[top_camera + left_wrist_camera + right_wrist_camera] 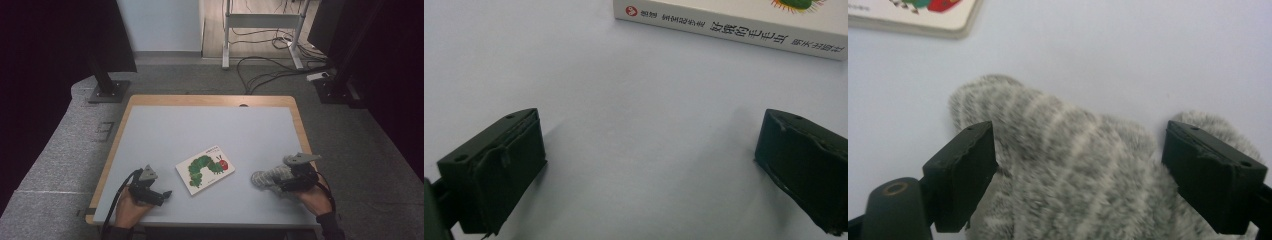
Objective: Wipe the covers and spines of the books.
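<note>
A small white picture book (205, 170) with a green caterpillar on its cover lies flat near the middle of the table. A fluffy grey-and-white striped sock (265, 177) lies to its right. My right gripper (277, 182) hovers over the sock with its jaws spread wide. In the right gripper view the sock (1073, 165) sits between and under the two black jaws of the gripper (1078, 150), and a corner of the book (913, 15) shows at top left. My left gripper (165, 195) rests open left of the book. Bare table lies between its jaws (649, 165), with the book's spine (729, 32) ahead.
The table (200, 130) has a pale blue-grey top with a wooden rim. Beyond it are grey carpet, black stand bases (107, 90) at the back left and right, a white frame and loose cables (265, 70) on the floor.
</note>
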Action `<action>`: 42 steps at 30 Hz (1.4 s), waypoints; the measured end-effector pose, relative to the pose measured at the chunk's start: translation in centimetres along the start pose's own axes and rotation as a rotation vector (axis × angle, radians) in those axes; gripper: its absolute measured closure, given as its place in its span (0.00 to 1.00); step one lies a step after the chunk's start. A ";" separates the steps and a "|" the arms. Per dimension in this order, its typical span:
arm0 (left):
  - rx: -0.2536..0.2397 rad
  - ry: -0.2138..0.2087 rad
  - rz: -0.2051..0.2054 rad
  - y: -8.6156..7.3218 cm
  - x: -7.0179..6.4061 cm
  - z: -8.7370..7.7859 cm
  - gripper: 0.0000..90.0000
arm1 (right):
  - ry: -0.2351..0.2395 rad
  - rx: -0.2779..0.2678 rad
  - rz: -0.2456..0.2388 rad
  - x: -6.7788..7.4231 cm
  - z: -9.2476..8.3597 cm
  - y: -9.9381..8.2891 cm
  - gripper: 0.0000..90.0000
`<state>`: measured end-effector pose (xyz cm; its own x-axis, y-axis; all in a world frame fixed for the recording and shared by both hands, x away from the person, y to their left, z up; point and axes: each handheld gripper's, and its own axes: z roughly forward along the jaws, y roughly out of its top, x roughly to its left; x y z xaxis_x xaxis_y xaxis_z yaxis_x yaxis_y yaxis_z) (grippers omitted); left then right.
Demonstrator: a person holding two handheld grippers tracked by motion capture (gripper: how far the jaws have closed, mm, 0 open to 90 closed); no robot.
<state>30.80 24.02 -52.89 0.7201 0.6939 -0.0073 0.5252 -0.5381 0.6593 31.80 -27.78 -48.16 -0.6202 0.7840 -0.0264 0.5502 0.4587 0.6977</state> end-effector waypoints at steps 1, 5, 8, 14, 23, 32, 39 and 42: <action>0.000 0.000 0.000 0.0 0.0 0.0 0.00 | 0.002 -0.005 -0.005 0.0 -0.1 0.2 0.15; 0.000 0.000 0.000 0.0 0.0 0.0 0.00 | 0.014 -0.013 -0.001 0.2 0.0 0.9 0.14; 0.000 0.000 0.001 0.0 0.0 0.0 0.00 | 0.037 -0.025 0.001 0.4 0.3 1.5 0.14; 0.000 0.000 0.000 0.0 0.0 0.0 0.00 | 0.048 -0.035 -0.012 1.2 1.1 2.7 0.08; 0.000 0.000 0.001 0.0 0.0 0.0 0.00 | 0.055 -0.044 -0.048 2.7 2.7 4.6 0.00; 0.000 0.000 0.000 0.0 0.0 0.0 0.00 | 0.091 -0.033 -0.068 4.0 4.5 6.0 0.00; 0.000 0.000 0.001 0.0 0.0 0.0 0.00 | 0.116 -0.022 -0.081 5.0 6.0 6.9 0.00; 0.000 0.000 0.002 0.0 0.0 0.0 0.00 | 0.124 -0.019 -0.092 5.5 6.6 7.3 0.00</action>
<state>30.81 24.02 -52.88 0.7210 0.6929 -0.0062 0.5241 -0.5394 0.6590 36.10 -17.36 -47.88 -0.7325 0.6808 -0.0028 0.4781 0.5173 0.7098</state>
